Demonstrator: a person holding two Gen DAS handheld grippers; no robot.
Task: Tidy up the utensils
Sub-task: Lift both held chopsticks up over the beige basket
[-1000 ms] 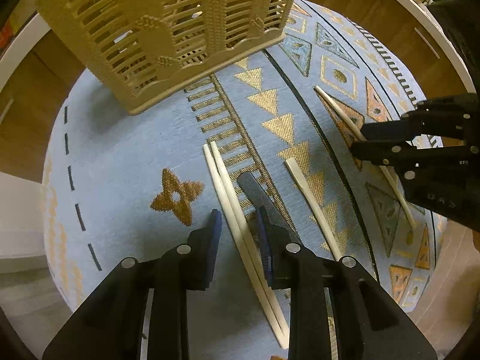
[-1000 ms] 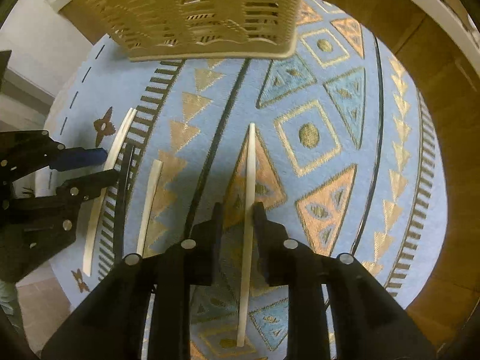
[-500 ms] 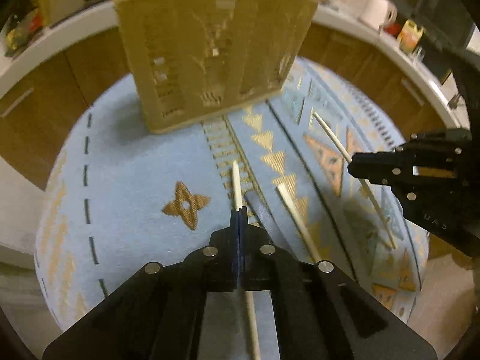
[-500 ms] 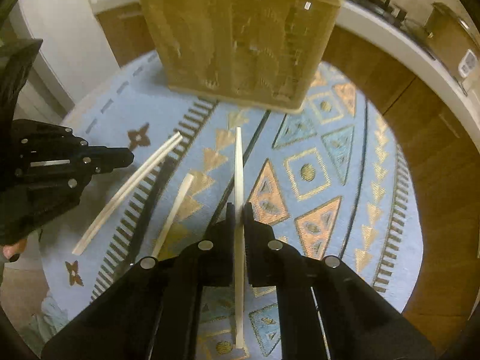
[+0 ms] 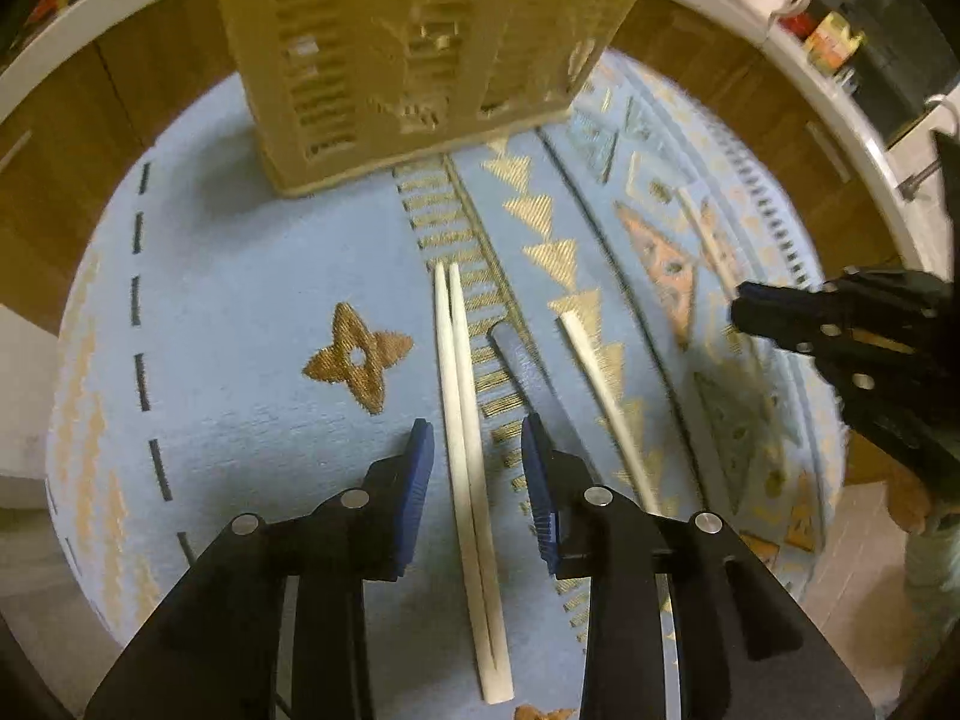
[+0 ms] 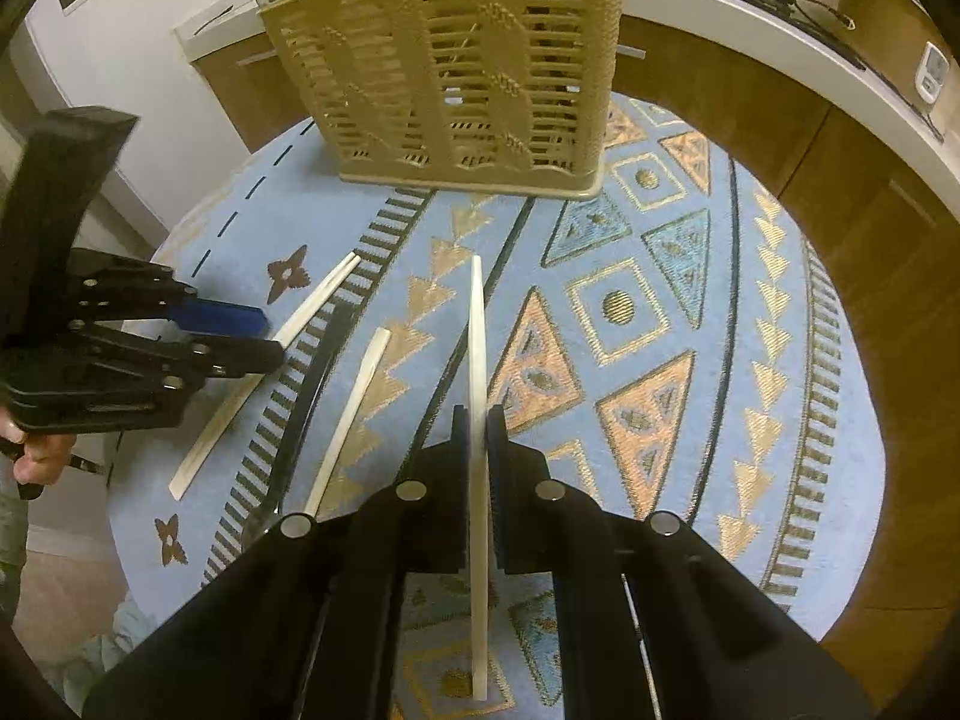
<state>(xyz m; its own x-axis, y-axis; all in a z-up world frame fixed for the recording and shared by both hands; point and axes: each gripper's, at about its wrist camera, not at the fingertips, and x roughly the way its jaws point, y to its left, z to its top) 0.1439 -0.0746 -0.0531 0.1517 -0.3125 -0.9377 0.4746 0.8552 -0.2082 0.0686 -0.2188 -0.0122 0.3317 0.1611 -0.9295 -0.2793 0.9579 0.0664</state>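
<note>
My left gripper (image 5: 477, 426) points down at the mat with its jaws opening. A pair of cream chopsticks (image 5: 459, 396) lies flat between the blue pads, and neither pad touches it. To the pair's right lie a dark utensil handle (image 5: 522, 366) and a single cream chopstick (image 5: 600, 384). My right gripper (image 6: 478, 414) is shut on another cream chopstick (image 6: 477, 330), which sticks out towards the tan slotted basket (image 6: 456, 72). In the right wrist view the left gripper (image 6: 270, 336) stands at the left over the chopstick pair (image 6: 318, 300).
A round blue mat (image 6: 720, 300) with gold and orange patterns covers the small round table. The basket (image 5: 420, 48) stands at its far edge. Wooden cabinets and a white counter ring the table. A person's hand (image 6: 36, 456) holds the left gripper.
The left gripper closed on the chopstick pair, then parted again, and the pair lies on the mat. The right gripper closed on its chopstick and lifted it a little.
</note>
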